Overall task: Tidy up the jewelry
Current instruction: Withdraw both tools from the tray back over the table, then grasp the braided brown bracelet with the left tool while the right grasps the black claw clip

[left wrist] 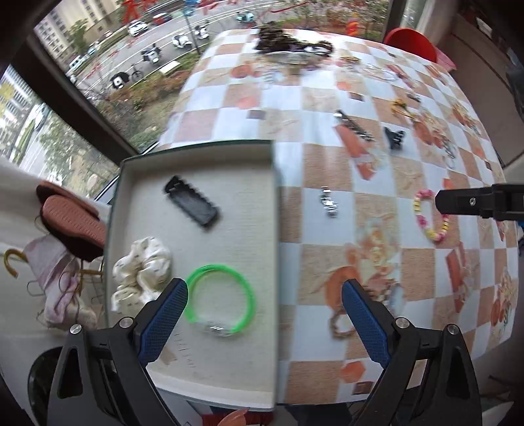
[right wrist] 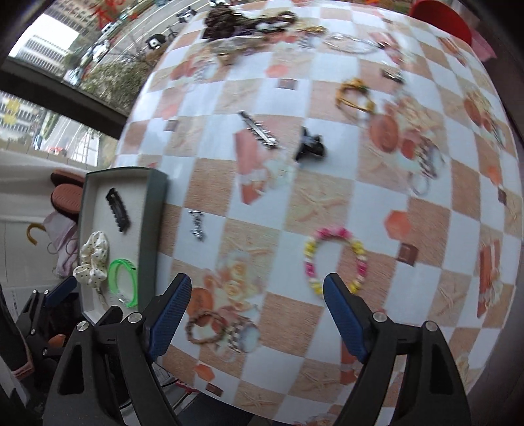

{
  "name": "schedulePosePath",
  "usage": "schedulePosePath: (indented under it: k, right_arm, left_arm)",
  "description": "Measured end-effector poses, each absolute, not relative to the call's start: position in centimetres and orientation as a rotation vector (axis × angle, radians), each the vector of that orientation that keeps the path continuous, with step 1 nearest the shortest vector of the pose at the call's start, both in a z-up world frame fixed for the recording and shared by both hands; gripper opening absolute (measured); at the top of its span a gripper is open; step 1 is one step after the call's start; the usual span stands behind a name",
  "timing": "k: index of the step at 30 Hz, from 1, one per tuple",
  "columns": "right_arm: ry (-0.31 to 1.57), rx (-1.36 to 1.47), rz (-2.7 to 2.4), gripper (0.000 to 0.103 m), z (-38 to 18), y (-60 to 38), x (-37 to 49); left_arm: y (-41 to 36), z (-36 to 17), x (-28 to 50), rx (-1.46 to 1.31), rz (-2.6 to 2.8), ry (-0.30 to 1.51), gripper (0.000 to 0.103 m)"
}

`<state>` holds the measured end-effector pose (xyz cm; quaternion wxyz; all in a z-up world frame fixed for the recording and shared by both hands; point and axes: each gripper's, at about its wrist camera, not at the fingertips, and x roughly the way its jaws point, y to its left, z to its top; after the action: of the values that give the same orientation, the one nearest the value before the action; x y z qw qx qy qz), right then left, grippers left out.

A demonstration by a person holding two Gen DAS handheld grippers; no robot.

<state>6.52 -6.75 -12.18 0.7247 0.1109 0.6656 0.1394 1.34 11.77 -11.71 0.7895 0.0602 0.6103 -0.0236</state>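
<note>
A shallow grey tray [left wrist: 196, 149] at the table's left edge holds a black hair clip [left wrist: 192, 205], a cream scrunchie [left wrist: 144, 267] and a green bangle [left wrist: 222, 300]. My left gripper [left wrist: 265, 291] is open and empty, hovering over the tray's near right side beside the bangle. My right gripper [right wrist: 257, 288] is open and empty above the table, just left of a pink-and-yellow bead bracelet [right wrist: 334, 259]. The tray [right wrist: 152, 209] also shows in the right wrist view. A brown bead bracelet [right wrist: 204, 327] lies near the right gripper's left finger.
The checkered tablecloth [right wrist: 327, 203] carries scattered pieces: a small silver clip [right wrist: 197, 226], a long silver clip [right wrist: 258, 131], a black claw clip [right wrist: 309, 145], a yellow hair tie [right wrist: 355, 96], and a dark heap of items [right wrist: 235, 19] at the far edge. A window lies to the left.
</note>
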Motion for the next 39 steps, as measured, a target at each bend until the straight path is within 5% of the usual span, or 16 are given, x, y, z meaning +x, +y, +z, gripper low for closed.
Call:
schedulePosePath:
  k: [16, 39]
  right_arm:
    - [1.492, 0.243, 0.222, 0.086, -14.3, -12.9, 7.1]
    - [1.478, 0.159, 0.303, 0.086, -17.8, -8.0, 16.0]
  left_arm:
    - [4.4, -14.2, 1.4, 0.148, -0.172, 1.387, 0.098]
    - [3.3, -21.7, -1.6, 0.14, -0.087, 1.513, 0.098]
